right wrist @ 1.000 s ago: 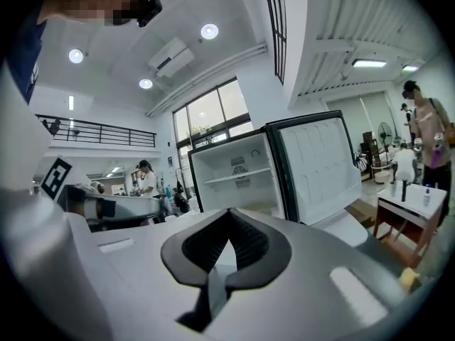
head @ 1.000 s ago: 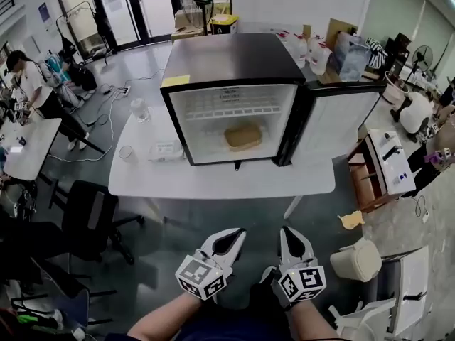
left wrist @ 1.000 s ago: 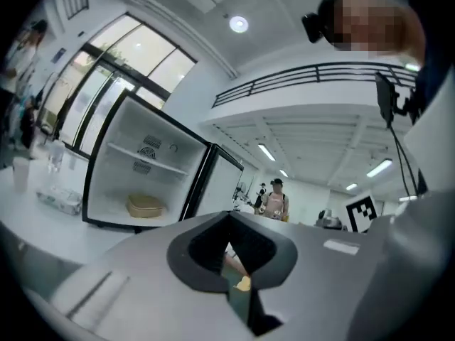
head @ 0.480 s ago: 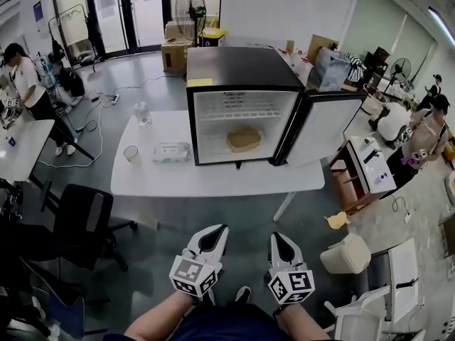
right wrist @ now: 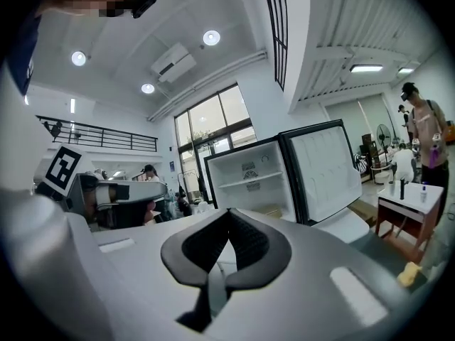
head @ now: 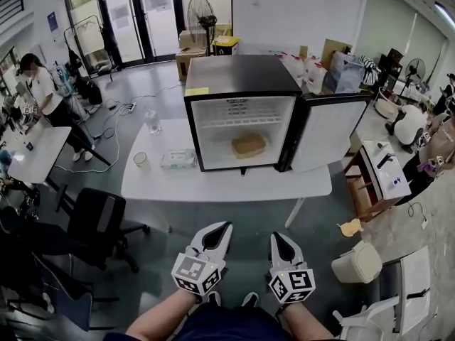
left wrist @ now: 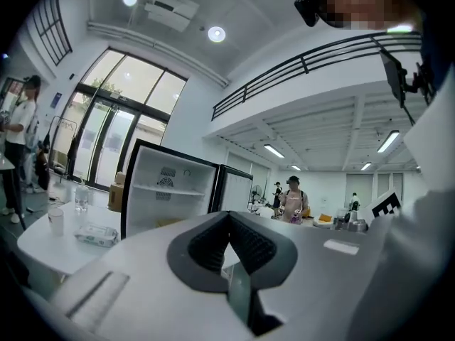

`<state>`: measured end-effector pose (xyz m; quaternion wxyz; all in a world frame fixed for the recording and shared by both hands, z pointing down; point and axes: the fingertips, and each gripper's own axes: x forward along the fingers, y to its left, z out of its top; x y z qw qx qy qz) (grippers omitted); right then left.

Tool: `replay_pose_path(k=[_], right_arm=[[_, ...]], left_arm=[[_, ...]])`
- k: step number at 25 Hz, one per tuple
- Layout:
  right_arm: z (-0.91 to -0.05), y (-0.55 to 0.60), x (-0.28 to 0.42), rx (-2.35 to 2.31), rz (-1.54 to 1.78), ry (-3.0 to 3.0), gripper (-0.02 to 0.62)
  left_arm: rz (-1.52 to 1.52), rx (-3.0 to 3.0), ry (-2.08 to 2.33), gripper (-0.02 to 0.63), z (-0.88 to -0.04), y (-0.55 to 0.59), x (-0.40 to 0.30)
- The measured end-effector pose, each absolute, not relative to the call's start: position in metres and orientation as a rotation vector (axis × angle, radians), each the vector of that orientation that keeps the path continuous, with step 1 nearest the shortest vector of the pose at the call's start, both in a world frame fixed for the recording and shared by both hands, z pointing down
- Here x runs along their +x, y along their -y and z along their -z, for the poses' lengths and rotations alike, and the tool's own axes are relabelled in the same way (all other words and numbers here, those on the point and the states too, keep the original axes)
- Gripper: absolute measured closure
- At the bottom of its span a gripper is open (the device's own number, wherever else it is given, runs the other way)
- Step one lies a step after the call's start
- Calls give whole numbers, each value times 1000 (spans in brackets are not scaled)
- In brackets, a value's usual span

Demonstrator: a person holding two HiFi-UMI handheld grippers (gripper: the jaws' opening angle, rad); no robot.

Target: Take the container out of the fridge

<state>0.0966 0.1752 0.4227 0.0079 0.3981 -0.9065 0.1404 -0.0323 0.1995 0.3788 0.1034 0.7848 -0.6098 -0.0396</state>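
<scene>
Head view: container (head: 248, 145) is seen on the floor of the fridge (head: 242, 73), lower centre of the open cavity, below the wire shelf. Its long axis runs roughly across the frame. The door (head: 329, 130) stands swung open at the right. The fridge sits on the counter (head: 213, 187).

Both tools are held low in the frame, well apart from the counter, pointing up-frame toward the fridge. The container lies straight ahead, about midway between them; neither arm is judged clearly nearer.

Left tool (head: 226, 226): jaws closed together, nothing held or touched. Right tool (head: 276, 236): likewise closed and empty.

Judgement: the approach is not yet made, and the jaws must be opened before any grasp across the short side.
</scene>
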Motion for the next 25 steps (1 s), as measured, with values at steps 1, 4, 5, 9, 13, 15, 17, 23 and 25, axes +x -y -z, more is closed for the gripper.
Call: replay_pose_path(k=[1,4,5,9,13,15,17,23,25], right_arm=[[-422,-171,100,1236,-431,2842,589],[-422,-162,107,1198,-419,2861,589],[-423,-160,109,1182,-423,2866,589],[-427,-158,113,1131,-427,2872,590],[-431,-151,111,1120,-434,2865,590],[-434,-147,108,1121,-437,2859,589],[-437,-141,104,1132,-436,2848,589],[-443,-116,82,1206,-425,2788,590],[-443,-106,72,1236,-421,2765,589]], left_arm=[[112,2317,1809,604,-376,-197,-28],[105,2305,1844,604,-372,-190,-19],[103,2296,1855,604,-373,-189,-16],[93,2258,1881,604,-377,-189,-11],[71,2249,1887,604,-385,-183,-13],[71,2247,1887,604,-387,-176,-17],[80,2249,1877,604,-389,-169,-22],[104,2280,1814,604,-395,-139,-51],[107,2291,1786,604,-397,-128,-64]])
